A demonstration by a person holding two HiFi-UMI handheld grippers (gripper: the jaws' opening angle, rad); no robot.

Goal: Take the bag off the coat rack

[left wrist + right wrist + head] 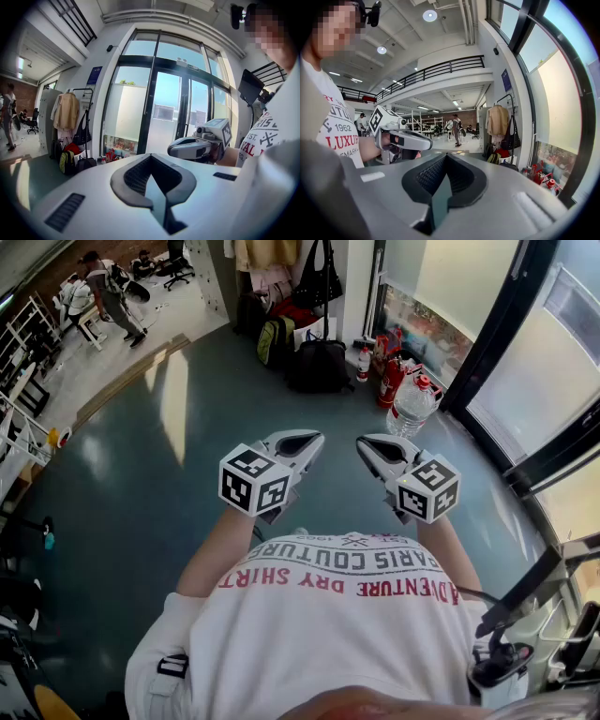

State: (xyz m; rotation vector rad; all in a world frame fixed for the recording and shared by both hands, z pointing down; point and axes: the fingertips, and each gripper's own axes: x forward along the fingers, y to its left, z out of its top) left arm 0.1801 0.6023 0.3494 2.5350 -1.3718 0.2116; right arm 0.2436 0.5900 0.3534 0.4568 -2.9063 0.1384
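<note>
Looking down from the head view, where is the bag?

At twelve o'clock, at the far end of the grey-blue floor (169,484). The black long-strapped handbag (319,279) hangs just right of a beige coat (267,251). Its inside can't be seen.

What sits under it?

A yellow-green backpack (274,341), a red soft bag (295,311) and a black soft case (319,367) stand close together on the floor. None of them shows its contents. At one o'clock from the tools stands a clear plastic water bottle with a red cap (411,407). How full it is, I can't tell.

And the tools?

The left gripper (314,439) and right gripper (364,443) are side by side at the centre, well apart from the handbag.

What does the left gripper view show?

Its jaws are pressed together with nothing between them. At nine o'clock the handbag (82,135) hangs by its straps from the thin black metal coat rack (86,99), beside the coat. The backpack and case stand below it.

And the right gripper view?

Its jaws also meet with nothing between them. The handbag (511,138) hangs on the rack at three o'clock, well apart from the jaws. The left gripper is at nine o'clock.
</note>
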